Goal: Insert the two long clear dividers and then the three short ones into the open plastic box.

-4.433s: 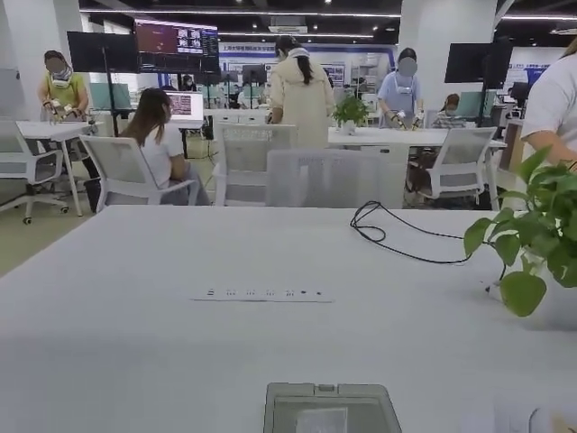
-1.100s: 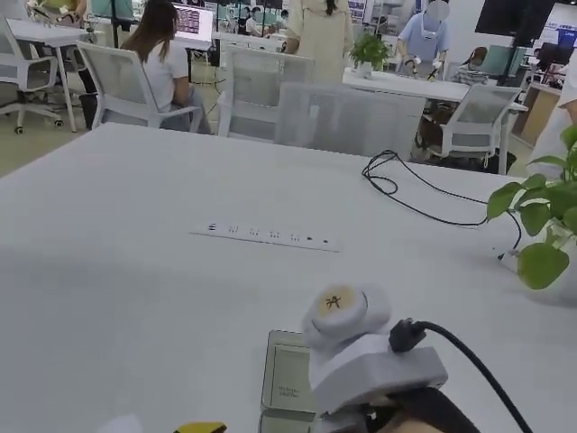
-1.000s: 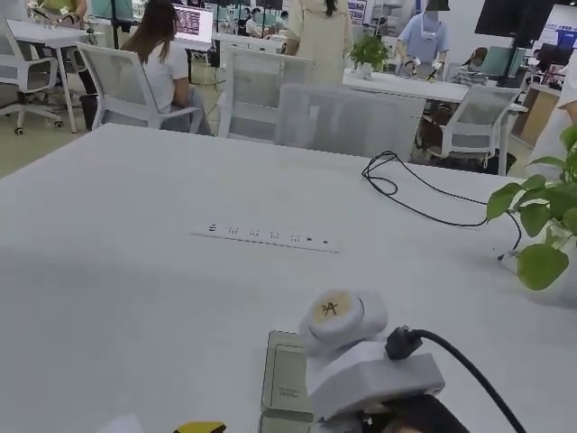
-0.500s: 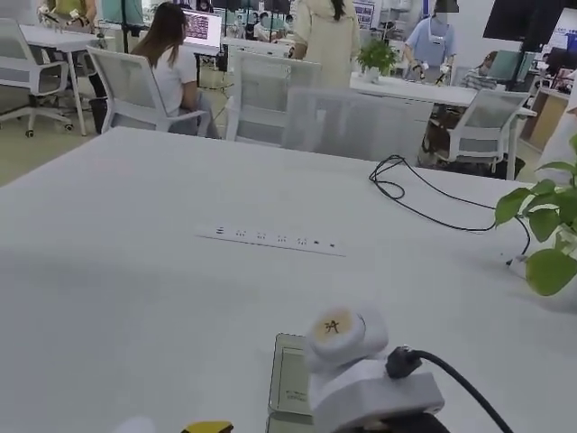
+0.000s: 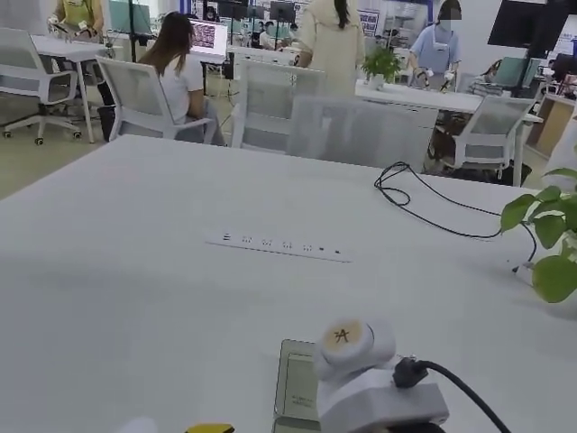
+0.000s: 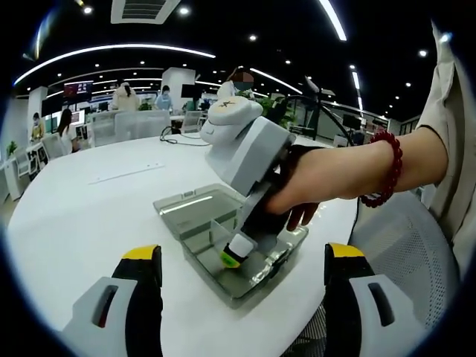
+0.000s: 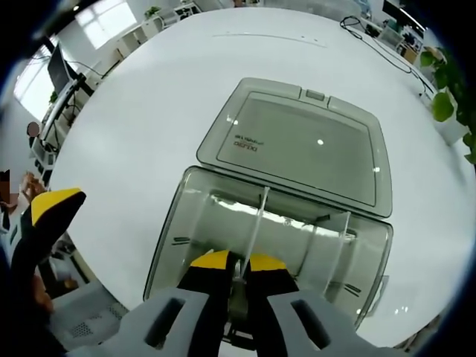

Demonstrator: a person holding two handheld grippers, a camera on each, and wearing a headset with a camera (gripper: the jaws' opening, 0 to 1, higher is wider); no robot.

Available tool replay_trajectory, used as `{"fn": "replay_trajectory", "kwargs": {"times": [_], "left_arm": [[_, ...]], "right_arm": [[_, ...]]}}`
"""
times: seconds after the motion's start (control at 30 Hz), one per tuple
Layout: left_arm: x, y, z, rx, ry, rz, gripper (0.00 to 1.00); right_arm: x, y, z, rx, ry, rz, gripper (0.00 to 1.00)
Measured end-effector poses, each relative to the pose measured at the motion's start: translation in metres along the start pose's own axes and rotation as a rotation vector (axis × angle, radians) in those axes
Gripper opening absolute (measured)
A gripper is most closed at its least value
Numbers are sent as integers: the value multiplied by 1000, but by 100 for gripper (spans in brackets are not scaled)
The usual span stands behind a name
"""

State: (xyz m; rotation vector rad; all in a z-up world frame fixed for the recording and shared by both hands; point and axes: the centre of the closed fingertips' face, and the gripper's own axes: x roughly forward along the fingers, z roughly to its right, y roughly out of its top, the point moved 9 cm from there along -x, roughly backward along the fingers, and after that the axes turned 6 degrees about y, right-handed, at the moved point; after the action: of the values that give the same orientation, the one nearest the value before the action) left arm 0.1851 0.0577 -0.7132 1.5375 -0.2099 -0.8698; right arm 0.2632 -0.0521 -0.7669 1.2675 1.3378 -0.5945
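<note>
The clear plastic box (image 7: pixel 223 223) lies open near the table's front edge, its lid (image 7: pixel 305 145) folded flat behind it. My right gripper (image 7: pixel 238 262) is down inside the box, shut on a thin clear divider (image 7: pixel 253 223) that stands upright across the box. Other clear dividers (image 7: pixel 343 230) stand in it further right. In the left gripper view, the right gripper (image 6: pixel 239 253), held by a hand, reaches into the box (image 6: pixel 197 223). My left gripper (image 6: pixel 242 256) is open and holds nothing, just short of the box. In the head view the right gripper's top covers most of the box (image 5: pixel 296 388).
A flush power strip (image 5: pixel 281 245) sits mid-table, a black cable (image 5: pixel 424 203) loops at the far right, and a leafy plant (image 5: pixel 545 239) stands at the right edge. Chairs, desks and people are beyond the table.
Since 4.4 s ago the right gripper has come in over the box. Over the last second the head camera tilted up and the gripper sank slightly lower.
</note>
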Motion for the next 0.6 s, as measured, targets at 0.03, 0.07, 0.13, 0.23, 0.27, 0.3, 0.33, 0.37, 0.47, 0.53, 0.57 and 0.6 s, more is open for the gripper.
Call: {"fn": "replay_trajectory", "kwargs": {"times": [0.03,0.07,0.13,0.23,0.27,0.3,0.33,0.37,0.47,0.53,0.57,0.6], "left_arm": [[0,0,0,2,0,2,92],[0,0,0,2,1,3,92],[0,0,0,3,2,2,92],[-1,0,-1,8,5,0,92],[-1,0,-1,9,7,2,92],[-1,0,-1,9,9,3,92],[-1,0,-1,8,10,4,92],[-1,0,-1,8,12,5,92],[-1,0,-2,10,16,5,92],[-1,0,-2,10,18,5,93],[-1,0,-2,10,19,6,93],[-1,0,-2,9,19,7,93]], "right_arm": [[0,0,1,4,6,2,9],[0,0,2,11,17,4,10],[-1,0,3,16,40,4,11],[-2,0,5,36,76,23,15],[-1,-1,7,46,79,25,17],[-2,-1,7,45,94,28,19],[-3,-1,7,46,108,32,20],[-4,0,8,49,119,49,22],[-10,1,9,26,130,65,27],[-14,1,9,9,145,75,28],[-16,2,8,3,165,82,29],[-17,2,7,-7,173,84,30]]}}
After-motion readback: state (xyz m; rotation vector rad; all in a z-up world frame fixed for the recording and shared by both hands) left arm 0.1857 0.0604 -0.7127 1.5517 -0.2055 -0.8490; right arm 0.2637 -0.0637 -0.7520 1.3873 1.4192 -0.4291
